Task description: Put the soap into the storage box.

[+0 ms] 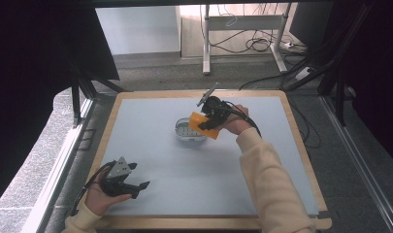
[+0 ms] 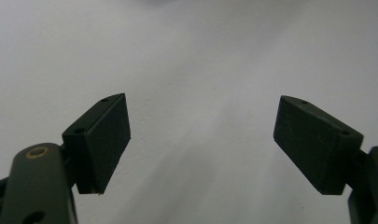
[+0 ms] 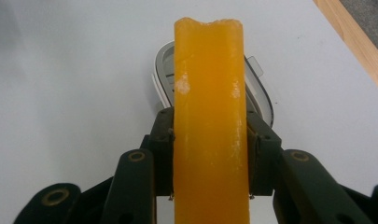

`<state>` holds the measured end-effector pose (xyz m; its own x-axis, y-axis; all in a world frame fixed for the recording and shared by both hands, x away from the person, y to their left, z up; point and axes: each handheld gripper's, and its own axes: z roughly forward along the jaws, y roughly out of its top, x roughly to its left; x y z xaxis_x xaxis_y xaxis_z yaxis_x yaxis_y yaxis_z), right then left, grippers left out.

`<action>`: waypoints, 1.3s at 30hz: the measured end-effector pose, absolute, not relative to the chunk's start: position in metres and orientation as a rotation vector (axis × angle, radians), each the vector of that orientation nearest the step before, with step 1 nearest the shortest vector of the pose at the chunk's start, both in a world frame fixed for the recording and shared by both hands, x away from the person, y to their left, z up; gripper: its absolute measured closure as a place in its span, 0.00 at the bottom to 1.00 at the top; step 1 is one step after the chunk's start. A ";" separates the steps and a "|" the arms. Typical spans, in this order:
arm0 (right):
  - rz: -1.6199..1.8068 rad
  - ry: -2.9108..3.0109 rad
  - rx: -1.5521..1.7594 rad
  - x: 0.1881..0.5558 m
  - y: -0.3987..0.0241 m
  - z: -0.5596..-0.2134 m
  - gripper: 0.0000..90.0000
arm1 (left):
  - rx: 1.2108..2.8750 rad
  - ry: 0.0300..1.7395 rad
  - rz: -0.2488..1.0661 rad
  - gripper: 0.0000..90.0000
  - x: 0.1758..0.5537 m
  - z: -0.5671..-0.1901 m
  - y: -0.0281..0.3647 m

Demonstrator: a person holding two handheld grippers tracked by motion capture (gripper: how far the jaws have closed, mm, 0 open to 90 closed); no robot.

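Orange sponge (image 3: 209,121) is the thing in hand, a thick block with a rough, nibbled-looking far end. It sits squeezed between the two black jaws of the right gripper (image 3: 210,154), which press on its flat sides about halfway along. It looks light and soft, so it should squash a little and not slip much, and it should not break if it falls. The middle of its flat sides seems the best place to hold it, just where the jaws are now. In the high view the sponge (image 1: 203,125) hangs tilted over a small white container (image 1: 184,130) with a clear rim, near the middle of the grey table mat (image 1: 184,170). I cannot tell if the sponge touches the container. Far off, near the front left corner, the left gripper (image 1: 141,189) rests low over the mat with its jaws wide apart and nothing between them.
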<state>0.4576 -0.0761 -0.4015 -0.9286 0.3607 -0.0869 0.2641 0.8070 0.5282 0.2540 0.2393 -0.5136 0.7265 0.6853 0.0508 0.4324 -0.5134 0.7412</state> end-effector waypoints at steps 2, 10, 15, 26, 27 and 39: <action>0.778 2.815 0.493 0.459 -0.076 -0.401 0.68 | 2.189 0.840 0.440 0.21 0.254 -0.514 0.239; 0.779 2.816 0.507 0.465 -0.075 -0.402 0.68 | 2.190 0.839 0.436 0.21 0.255 -0.514 0.239; 0.774 2.820 0.483 0.470 -0.072 -0.401 0.68 | 2.194 0.837 0.437 0.21 0.255 -0.514 0.239; 0.772 2.836 0.410 0.480 -0.063 -0.406 0.68 | 2.185 0.840 0.432 0.21 0.256 -0.515 0.240; 0.767 2.846 0.391 0.482 -0.060 -0.407 0.68 | 2.185 0.840 0.433 0.21 0.256 -0.515 0.240; 0.760 2.862 0.316 0.494 -0.046 -0.411 0.68 | 2.181 0.843 0.432 0.21 0.256 -0.515 0.240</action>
